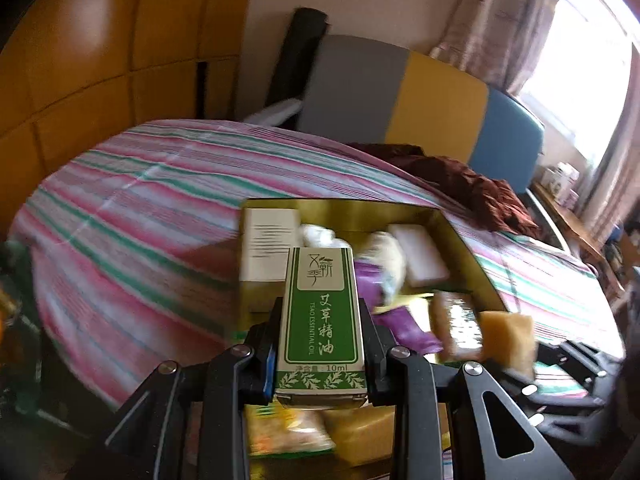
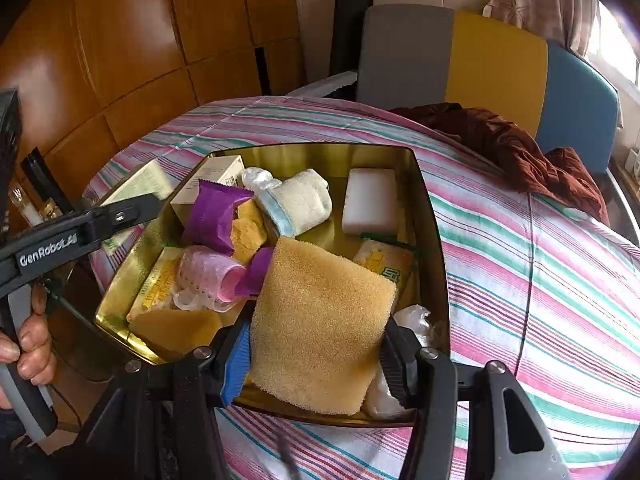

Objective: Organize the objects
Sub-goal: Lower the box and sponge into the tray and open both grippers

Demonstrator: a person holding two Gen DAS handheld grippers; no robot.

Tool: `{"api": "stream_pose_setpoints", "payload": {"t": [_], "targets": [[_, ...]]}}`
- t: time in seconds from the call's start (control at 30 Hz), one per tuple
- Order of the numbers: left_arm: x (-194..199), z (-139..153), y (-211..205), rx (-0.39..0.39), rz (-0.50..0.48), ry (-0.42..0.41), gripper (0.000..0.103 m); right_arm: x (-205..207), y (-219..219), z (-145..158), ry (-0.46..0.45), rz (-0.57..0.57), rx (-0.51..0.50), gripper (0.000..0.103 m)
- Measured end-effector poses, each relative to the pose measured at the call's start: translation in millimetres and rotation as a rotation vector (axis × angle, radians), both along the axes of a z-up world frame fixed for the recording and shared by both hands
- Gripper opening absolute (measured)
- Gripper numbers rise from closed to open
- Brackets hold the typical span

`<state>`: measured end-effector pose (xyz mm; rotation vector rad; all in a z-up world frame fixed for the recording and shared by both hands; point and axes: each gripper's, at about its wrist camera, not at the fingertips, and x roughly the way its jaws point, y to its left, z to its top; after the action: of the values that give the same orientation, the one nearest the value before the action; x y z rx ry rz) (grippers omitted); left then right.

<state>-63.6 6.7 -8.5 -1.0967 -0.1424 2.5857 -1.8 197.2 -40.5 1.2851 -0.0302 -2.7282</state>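
Left wrist view: left gripper (image 1: 320, 344) clamped on a green-and-white cardboard essential-oil carton (image 1: 320, 320), held upright above the near end of the gold rectangular metal tin (image 1: 360, 210) on the pink-and-green striped bedspread (image 1: 132, 208). Judged light, stiff but crushable; best held across the narrow side faces, as now. Right wrist view: right gripper (image 2: 316, 356) closed on a tan, coarse-pored square sponge (image 2: 320, 324), poised over the tin's near edge. Judged very light, soft, compressible, not slippery; best pinched at opposite edges. Shown fully only here: tin contents, including white rectangular block (image 2: 370, 202), rolled white cloth (image 2: 298, 202), purple plastic wrapper (image 2: 214, 212), pink hair roller (image 2: 208, 274); also the operator's hand (image 2: 28, 340) on the left tool's handle. Carton print legible only in left view.
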Motion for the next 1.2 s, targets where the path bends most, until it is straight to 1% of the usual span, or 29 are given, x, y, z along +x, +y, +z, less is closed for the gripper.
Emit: {"api": "stream_pose_setpoints", "payload": {"t": [0.1,0.23,0.33,0.43,0.57,0.7,0.77,0.83,0.9,1.1,1.2], "targets": [[-7,3,25,0.025,-0.056,-0.007,0.031,-1,-1,-5,-0.005,0.001,0.013,0.058],[-18,2,56,0.041,-0.109,-0.022,0.031,-2,-1,-12,-0.009,-0.005,0.017,0.057],[-24,-1,72,0.014,-0.122,-0.021,0.031,-2,0,-16,-0.01,-0.003,0.007,0.057],[-31,-6,84,-0.044,-0.127,-0.01,0.031,-3,0,-20,-0.013,0.0,-0.002,0.059],[-39,-14,89,-0.086,-0.11,-0.011,0.031,-6,0,-27,-0.026,-0.003,0.004,0.06],[-39,-19,90,-0.102,-0.102,-0.007,0.031,-7,-1,-33,-0.041,-0.004,0.013,0.061],[-37,-21,91,-0.111,-0.104,-0.001,0.032,-8,0,-34,-0.04,-0.002,0.017,0.064],[-36,-22,91,-0.118,-0.103,0.008,0.039,-8,0,-34,-0.041,0.002,0.019,0.069],[-34,-21,91,-0.119,-0.103,0.018,0.045,-7,0,-33,-0.045,0.012,0.016,0.07],[-25,-15,88,-0.129,-0.094,0.06,0.05,-1,-1,-28,-0.035,0.011,0.018,0.074],[-21,-11,84,-0.129,-0.085,0.071,0.051,2,0,-24,-0.016,-0.004,0.019,0.074]]}}
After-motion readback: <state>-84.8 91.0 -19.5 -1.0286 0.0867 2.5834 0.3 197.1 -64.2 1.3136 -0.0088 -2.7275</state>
